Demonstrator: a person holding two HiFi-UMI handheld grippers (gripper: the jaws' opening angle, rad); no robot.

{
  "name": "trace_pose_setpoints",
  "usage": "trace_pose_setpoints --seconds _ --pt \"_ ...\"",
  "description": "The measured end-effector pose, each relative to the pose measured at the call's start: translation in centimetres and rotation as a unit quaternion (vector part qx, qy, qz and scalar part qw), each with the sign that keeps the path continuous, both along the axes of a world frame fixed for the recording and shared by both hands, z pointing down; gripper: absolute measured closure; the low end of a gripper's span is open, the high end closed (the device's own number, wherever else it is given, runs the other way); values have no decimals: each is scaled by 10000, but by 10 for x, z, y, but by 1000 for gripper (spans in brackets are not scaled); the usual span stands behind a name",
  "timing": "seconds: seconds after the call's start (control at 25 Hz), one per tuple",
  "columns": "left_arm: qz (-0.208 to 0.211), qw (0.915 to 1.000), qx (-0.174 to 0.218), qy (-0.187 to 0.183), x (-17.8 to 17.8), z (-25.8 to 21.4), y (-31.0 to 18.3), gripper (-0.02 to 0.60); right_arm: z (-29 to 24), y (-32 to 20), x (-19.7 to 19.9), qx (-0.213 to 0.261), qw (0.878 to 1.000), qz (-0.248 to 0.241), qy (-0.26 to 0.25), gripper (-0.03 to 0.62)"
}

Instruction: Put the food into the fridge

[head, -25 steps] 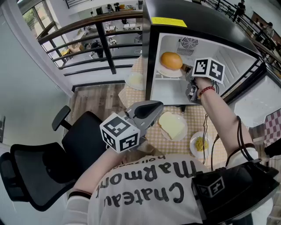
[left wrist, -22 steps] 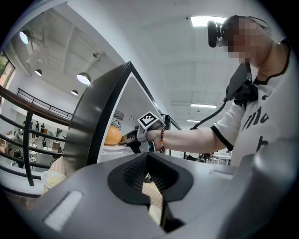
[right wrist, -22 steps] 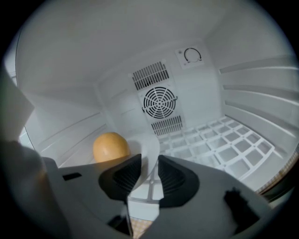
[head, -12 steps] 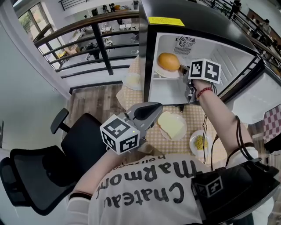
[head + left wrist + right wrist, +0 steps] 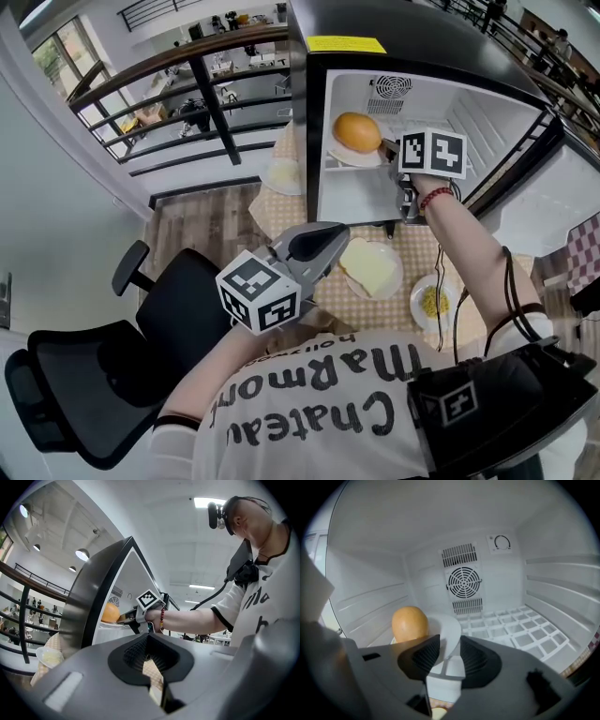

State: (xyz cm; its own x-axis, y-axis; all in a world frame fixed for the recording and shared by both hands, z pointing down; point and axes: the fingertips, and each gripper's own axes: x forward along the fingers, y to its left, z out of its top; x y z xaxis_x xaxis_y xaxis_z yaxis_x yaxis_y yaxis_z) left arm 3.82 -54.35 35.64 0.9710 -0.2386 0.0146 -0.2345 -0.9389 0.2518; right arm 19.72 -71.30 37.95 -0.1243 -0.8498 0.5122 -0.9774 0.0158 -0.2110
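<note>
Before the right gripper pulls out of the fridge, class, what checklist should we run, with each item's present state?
1. The plate with the bun sits on the fridge shelf: ok.
2. Jaws of the right gripper have just been opening; plate rim between them, unpressed: ok.
3. The fridge door is open: ok.
4. The left gripper is shut, empty: ok.
5. All food inside: not ok; bread and yellow food are on the table.

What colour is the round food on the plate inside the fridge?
Golden orange-brown. The round food shows best in the right gripper view.
</note>
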Motion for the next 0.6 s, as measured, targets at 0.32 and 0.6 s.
trace_pose_setpoints --seconds 0.32,0.6 --pt "-217 9998 -12 -21 -25 3 13 574 -13 9 18 328 9988 335 134 453" --pt "-199 9998 37 84 -49 -8 47 574 -28 58 24 781 9943 702 206 528"
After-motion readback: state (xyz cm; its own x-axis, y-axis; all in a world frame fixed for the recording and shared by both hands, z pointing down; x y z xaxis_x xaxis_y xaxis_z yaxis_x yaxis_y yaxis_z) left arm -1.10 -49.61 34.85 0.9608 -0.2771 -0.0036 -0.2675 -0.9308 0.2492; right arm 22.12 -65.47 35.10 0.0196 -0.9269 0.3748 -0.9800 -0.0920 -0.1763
